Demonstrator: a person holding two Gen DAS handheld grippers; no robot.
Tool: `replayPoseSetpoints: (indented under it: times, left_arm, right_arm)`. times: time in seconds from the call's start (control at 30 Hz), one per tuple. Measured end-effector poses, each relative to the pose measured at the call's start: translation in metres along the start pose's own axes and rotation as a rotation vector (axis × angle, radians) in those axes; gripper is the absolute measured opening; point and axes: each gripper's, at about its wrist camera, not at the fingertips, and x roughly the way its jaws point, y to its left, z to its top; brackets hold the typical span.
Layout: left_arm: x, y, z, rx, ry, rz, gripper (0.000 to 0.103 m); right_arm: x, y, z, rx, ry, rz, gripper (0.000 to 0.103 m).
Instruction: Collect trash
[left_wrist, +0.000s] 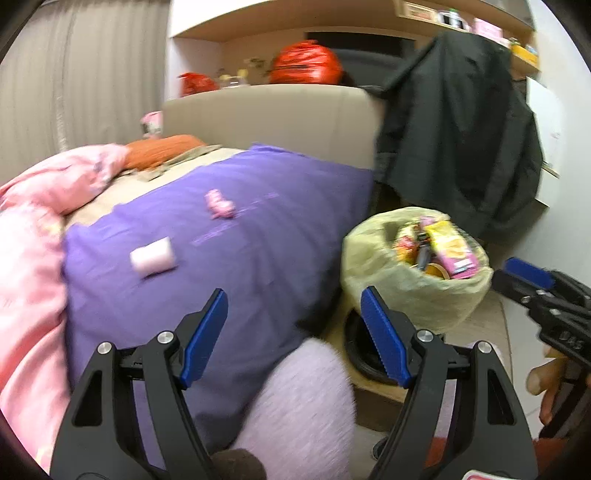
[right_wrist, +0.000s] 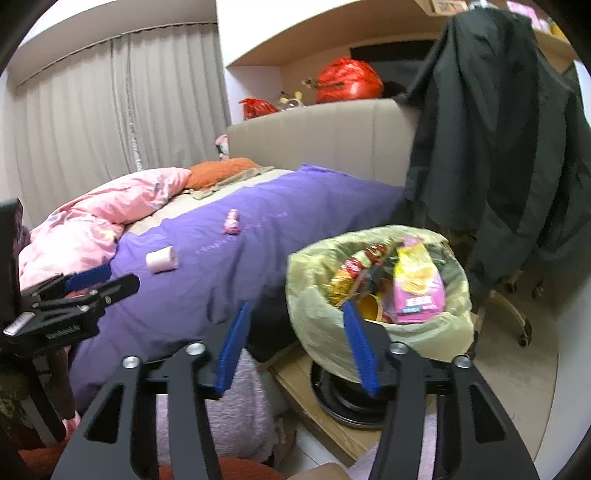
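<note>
A pale pink roll (left_wrist: 152, 256) (right_wrist: 161, 260) and a crumpled pink wrapper (left_wrist: 221, 205) (right_wrist: 232, 221) lie on the purple blanket (left_wrist: 258, 266) (right_wrist: 207, 295) of the bed. Beside the bed stands a bin lined with a yellow-green bag (left_wrist: 413, 295) (right_wrist: 317, 328), full of snack packets with a pink chip bag (left_wrist: 456, 253) (right_wrist: 417, 291) on top. My left gripper (left_wrist: 295, 295) is open over the blanket's edge, with nothing between its fingers. My right gripper (right_wrist: 295, 308) is open and empty just in front of the bin, its right finger across the bin's rim.
A dark jacket (left_wrist: 461, 129) (right_wrist: 498, 129) hangs over a chair to the right of the bin. A pink duvet (left_wrist: 33, 258) (right_wrist: 92, 218) is bunched up on the left of the bed. The bin rests on a black ring (right_wrist: 343, 402) on a wooden board. Fluffy lilac fabric (left_wrist: 295, 406) is close below.
</note>
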Motion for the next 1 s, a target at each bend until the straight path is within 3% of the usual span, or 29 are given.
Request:
replayPoseSetpoints:
  times: [0.23,0.4,1.0]
  left_arm:
    - [-0.02,0.031,-0.016,-0.049,-0.003,0.048,0.071]
    - [-0.031,0.029,-0.014,-0.03,-0.035,0.056,0.071]
    - [-0.042,0.026,-0.012,-0.013,-0.064,0.072,0.071]
  right_arm:
    - [-0.008,0.036,-0.009,-0.032,-0.03,0.011,0.052]
    - [-0.008,0.051,-0.009,-0.067,-0.026,-0.006,0.052]
    - [-0.009,0.057,-0.008,-0.065,-0.025,0.007,0.052]
